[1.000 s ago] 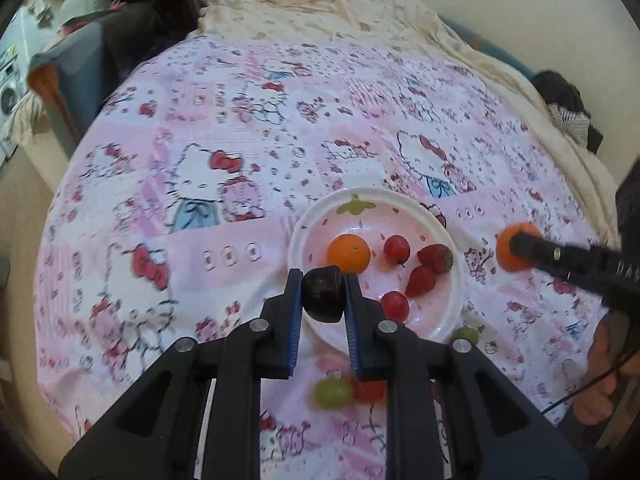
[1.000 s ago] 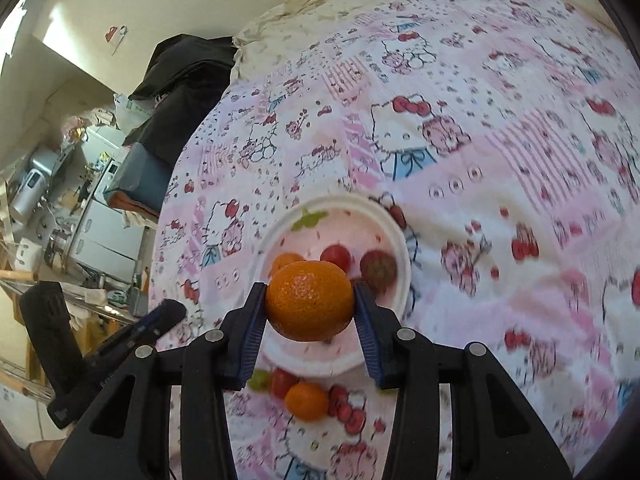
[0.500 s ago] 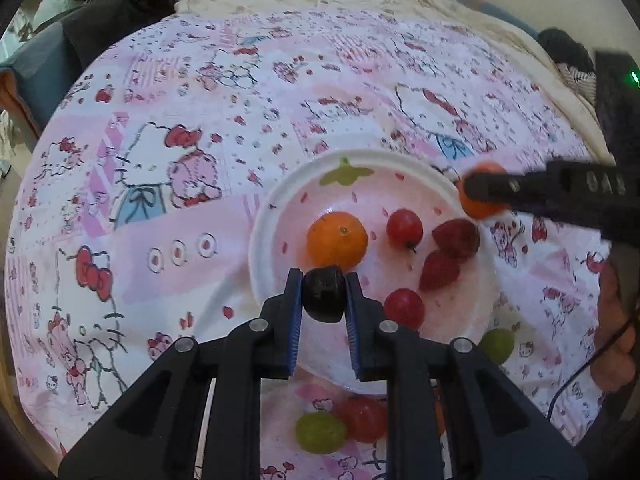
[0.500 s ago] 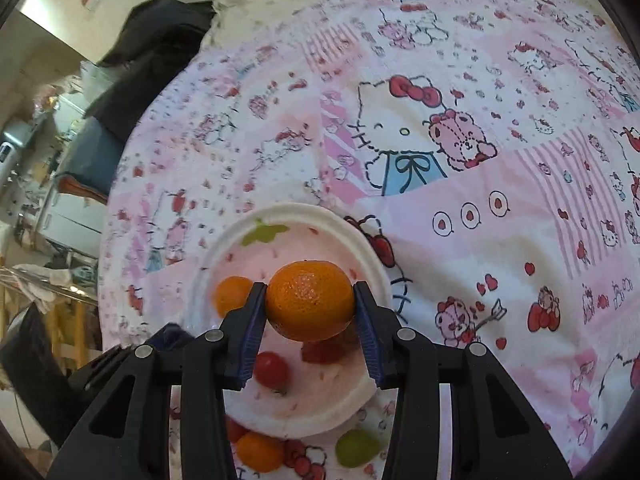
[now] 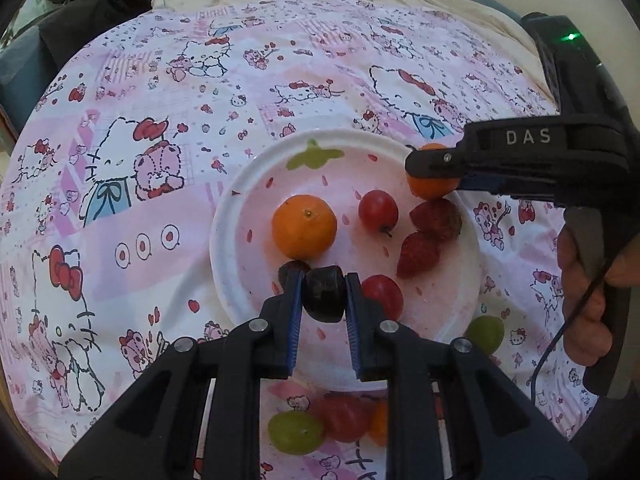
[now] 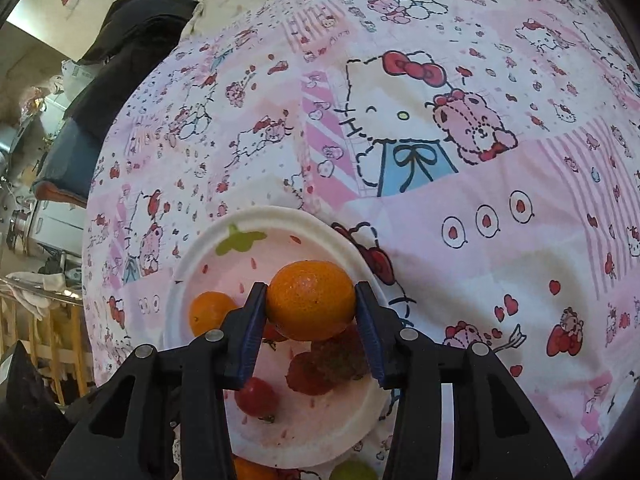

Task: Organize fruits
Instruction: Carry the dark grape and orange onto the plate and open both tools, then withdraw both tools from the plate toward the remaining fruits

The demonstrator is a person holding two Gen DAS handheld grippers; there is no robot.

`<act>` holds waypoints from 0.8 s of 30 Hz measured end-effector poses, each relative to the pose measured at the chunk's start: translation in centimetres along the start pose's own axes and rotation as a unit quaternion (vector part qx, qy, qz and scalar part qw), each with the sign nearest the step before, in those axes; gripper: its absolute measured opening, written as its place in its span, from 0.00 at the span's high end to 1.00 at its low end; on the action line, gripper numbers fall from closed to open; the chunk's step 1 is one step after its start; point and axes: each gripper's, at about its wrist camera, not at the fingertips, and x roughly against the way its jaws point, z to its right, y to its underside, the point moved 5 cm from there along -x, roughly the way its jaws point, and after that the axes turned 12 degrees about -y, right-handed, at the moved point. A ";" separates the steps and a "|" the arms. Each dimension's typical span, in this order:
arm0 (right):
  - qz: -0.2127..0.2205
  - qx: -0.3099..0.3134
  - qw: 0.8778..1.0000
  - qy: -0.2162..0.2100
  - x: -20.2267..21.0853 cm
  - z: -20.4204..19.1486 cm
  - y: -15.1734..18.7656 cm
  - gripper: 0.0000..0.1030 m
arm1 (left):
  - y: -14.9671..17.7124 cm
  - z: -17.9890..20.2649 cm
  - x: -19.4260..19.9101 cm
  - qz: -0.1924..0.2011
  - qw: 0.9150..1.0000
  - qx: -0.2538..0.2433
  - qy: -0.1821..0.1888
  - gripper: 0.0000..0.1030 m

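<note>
Left gripper (image 5: 323, 296) was clamped on a dark grape (image 5: 322, 293), lower centre of frame, over the near rim of the white plate (image 5: 224, 240). Right gripper (image 6: 310, 316) was clamped on a mandarin (image 6: 310, 305), lower centre, over the plate's right side. Plate held another mandarin (image 5: 304, 227), cherry tomatoes, strawberries (image 5: 436, 218). A green grape (image 5: 295, 432) lay on the sheet, bottom of frame.
</note>
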 end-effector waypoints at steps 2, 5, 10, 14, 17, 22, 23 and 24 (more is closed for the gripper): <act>0.000 -0.001 1.000 0.001 -0.1 0.0 0.0 0.54 | 0.1 0.0 -0.2 0.000 1.000 -0.006 -0.015 0.79; -0.003 0.000 1.000 -0.003 -0.1 -0.2 0.0 0.42 | 0.3 0.0 -0.2 0.002 1.000 -0.014 -0.021 0.57; 0.013 0.016 1.000 0.002 1.0 -1.1 -0.4 0.27 | 0.1 -0.2 0.7 0.021 0.999 -0.013 -0.028 0.42; 0.026 0.020 0.999 -0.008 2.3 -1.6 -0.8 0.27 | -0.6 -1.0 1.5 0.031 0.999 0.005 -0.028 0.41; 0.035 0.020 0.999 -0.009 3.4 -1.7 -0.8 0.27 | -1.1 -2.1 1.9 0.035 0.998 0.028 -0.034 0.41; 0.049 0.018 0.999 -0.005 5.8 -1.7 -0.6 0.27 | -1.5 -4.3 2.7 0.024 0.996 0.074 -0.041 0.41; 0.053 0.015 0.998 -0.007 6.4 -1.7 -0.5 0.27 | -1.5 -4.6 3.0 0.027 0.995 0.082 -0.042 0.41; 0.057 0.012 0.998 -0.008 6.9 -1.7 -0.4 0.27 | -1.5 -5.1 3.4 0.031 0.994 0.091 -0.045 0.42</act>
